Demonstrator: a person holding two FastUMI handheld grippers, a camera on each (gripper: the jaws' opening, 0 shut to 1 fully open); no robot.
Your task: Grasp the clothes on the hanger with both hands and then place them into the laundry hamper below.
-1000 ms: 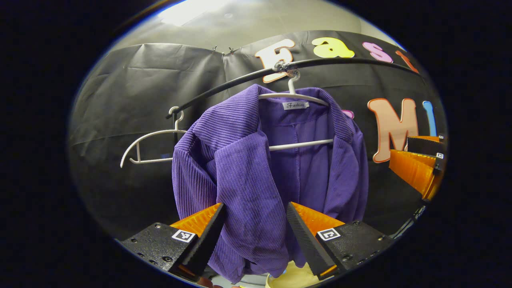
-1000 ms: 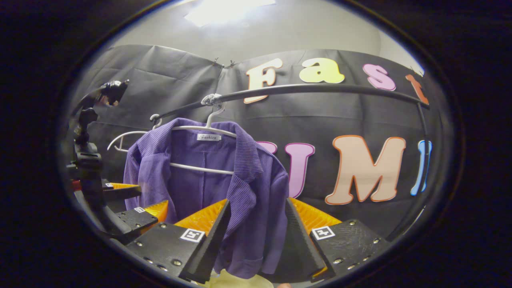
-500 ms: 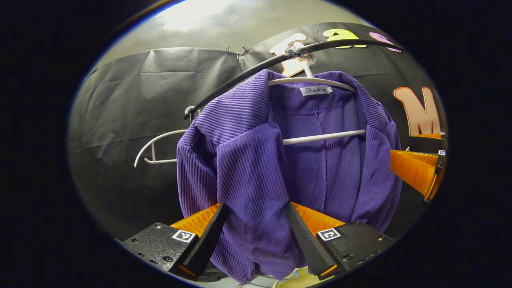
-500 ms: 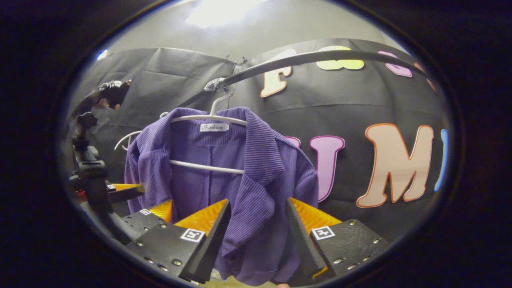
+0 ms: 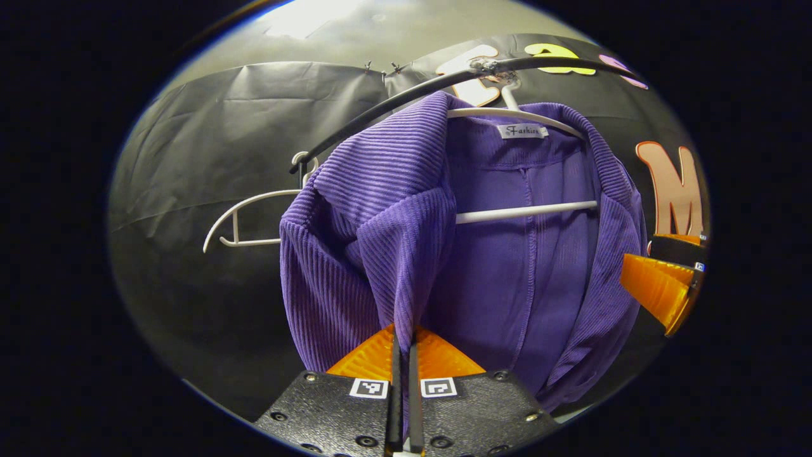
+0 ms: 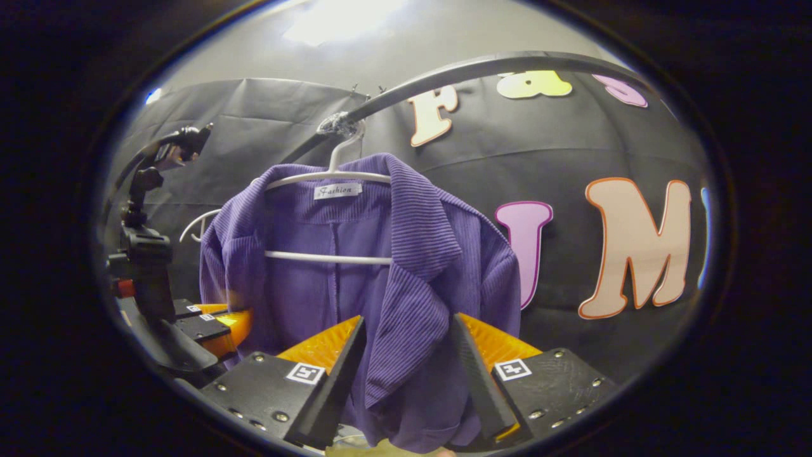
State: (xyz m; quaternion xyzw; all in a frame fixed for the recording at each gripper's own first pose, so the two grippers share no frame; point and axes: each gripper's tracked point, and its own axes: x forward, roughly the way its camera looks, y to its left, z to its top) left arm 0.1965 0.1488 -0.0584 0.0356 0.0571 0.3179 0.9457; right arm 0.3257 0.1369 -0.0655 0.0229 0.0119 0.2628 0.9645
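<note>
A purple ribbed corduroy jacket (image 6: pixel 355 279) hangs on a white plastic hanger (image 6: pixel 330 216), whose hook rides a dark curved metal rail (image 6: pixel 482 66) above the jacket. The right tool (image 6: pixel 406 374) sits low in front of the jacket, its two orange-and-black fingers (image 6: pixel 330 362) spread wide, the jacket's front lapel hanging in the gap between them. Whether either finger touches the cloth is hard to tell. Off to the jacket's other side the left tool (image 6: pixel 219 320) shows at the fabric's edge, on a black handle. Behind the jacket another white hanger (image 6: pixel 196 225) peeks out.
</note>
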